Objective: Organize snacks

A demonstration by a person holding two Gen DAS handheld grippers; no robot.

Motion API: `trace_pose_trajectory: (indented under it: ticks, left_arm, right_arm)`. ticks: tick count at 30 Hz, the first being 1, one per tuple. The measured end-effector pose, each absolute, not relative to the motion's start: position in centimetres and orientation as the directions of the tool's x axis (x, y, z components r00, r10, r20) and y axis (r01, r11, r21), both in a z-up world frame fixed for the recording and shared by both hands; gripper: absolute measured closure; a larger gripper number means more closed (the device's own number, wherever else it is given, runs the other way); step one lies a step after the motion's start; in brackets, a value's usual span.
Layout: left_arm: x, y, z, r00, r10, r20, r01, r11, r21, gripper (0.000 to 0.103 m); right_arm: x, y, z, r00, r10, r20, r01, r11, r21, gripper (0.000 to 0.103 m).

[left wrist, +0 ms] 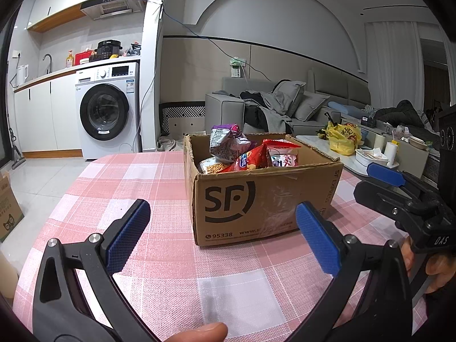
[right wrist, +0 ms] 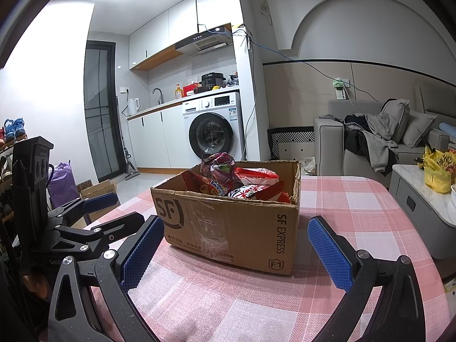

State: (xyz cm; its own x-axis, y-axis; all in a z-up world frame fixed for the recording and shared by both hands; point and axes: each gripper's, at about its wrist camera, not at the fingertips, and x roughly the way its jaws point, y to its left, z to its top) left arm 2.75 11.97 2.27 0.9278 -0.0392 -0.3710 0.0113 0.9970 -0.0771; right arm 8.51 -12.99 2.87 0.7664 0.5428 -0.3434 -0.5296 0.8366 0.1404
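Box between spread gripper fingers

Both wrist cameras sit low over the near edge of the table, looking along their fingers at the cardboard box close ahead. Both share the box, tablecloth and washing machine.

A cardboard box stood on the table ahead of you, with snack bags lying inside it, some rising above its rim. Your left gripper hung before the box's front wall, fingers wide apart; your right gripper faced its corner likewise, to the right of the left. Behind the box stood a washing machine at left and a sofa at right.
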Motion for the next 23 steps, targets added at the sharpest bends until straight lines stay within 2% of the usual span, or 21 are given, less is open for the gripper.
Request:
trace_pose_trajectory:
  ticks: [23]
  left_arm:
    - [3.00, 11.86, 2.15, 0.926, -0.039, -0.375, 0.007, 0.996, -0.088, 0.001]
  right_arm:
    - [8.49, -12.98, 2.84, 0.766, 0.543, -0.344, -0.530, 0.837, 0.140, 0.000]
